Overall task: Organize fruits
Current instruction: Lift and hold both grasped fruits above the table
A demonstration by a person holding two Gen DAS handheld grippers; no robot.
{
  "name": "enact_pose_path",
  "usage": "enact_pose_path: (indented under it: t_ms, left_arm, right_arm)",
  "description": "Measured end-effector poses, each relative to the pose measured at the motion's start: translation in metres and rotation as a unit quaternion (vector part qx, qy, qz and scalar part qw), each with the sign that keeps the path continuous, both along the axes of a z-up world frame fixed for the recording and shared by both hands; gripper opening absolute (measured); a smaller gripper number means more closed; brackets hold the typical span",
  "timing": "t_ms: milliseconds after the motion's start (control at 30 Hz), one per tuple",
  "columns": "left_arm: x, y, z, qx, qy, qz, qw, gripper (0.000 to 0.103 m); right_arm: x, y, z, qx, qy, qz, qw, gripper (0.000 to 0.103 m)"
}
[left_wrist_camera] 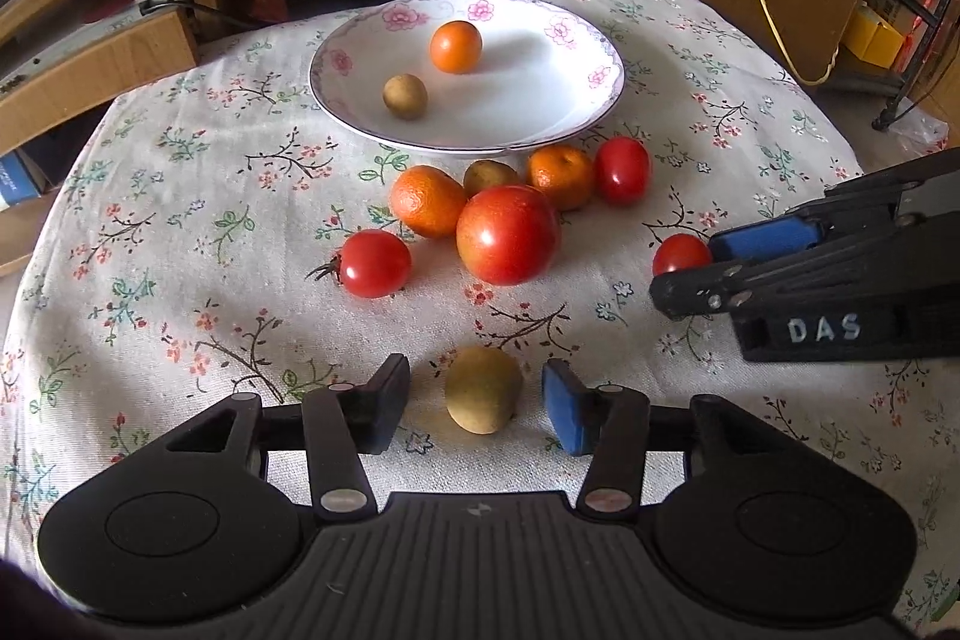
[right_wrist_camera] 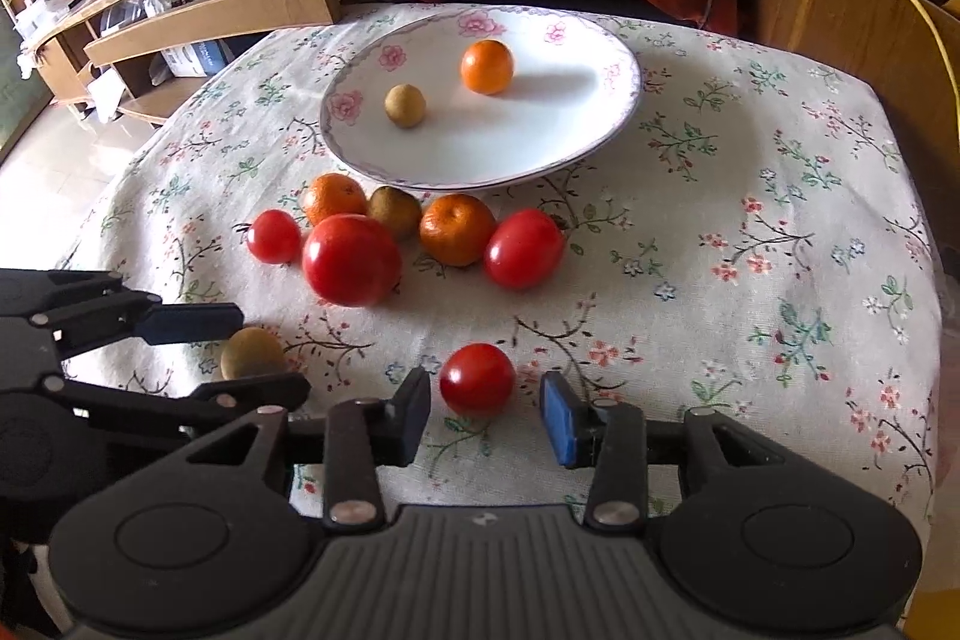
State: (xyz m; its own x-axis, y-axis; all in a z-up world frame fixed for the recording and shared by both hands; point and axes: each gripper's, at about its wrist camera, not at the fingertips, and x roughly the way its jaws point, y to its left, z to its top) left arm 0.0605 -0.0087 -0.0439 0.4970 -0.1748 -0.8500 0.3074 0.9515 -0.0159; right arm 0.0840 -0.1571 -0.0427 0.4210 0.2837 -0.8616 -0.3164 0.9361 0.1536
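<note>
Nearest the cameras, the left tongs (left_wrist_camera: 476, 403) stand apart around a brown fruit (left_wrist_camera: 483, 389), pads clear of it; the right tongs (right_wrist_camera: 485, 415) likewise straddle a small tomato (right_wrist_camera: 477, 379), apparently each lined up for a pick. Beyond, loose fruit clusters on the table (left_wrist_camera: 180, 220) before the plate (left_wrist_camera: 540, 112), evidently the collecting point. One tongs body reads "DAS" (left_wrist_camera: 823, 328).

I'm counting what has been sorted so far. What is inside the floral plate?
The plate holds one orange fruit and one small brown fruit, set apart. The rest of its white surface shows bare; nothing covers it.
</note>
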Motion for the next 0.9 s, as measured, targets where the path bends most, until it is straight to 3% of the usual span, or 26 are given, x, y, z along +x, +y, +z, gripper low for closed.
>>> enact_pose_path:
  t_ms: [233,733,900]
  left_arm:
    - [0.001,0.001,0.001,-0.008,0.005,0.003,0.9999,0.057]
    - [-0.006,-0.004,-0.002,0.012,-0.018,-0.019,0.9996,0.051]
    - [-0.006,-0.005,-0.002,0.010,-0.018,-0.023,0.9995,0.045]
  right_arm:
    - [0.003,-0.016,0.006,0.026,-0.004,-0.030,0.999,0.041]
    - [0.003,0.009,-0.001,-0.008,-0.041,0.015,0.999,0.040]
    - [0.003,0.015,-0.005,-0.024,-0.050,0.029,0.998,0.029]
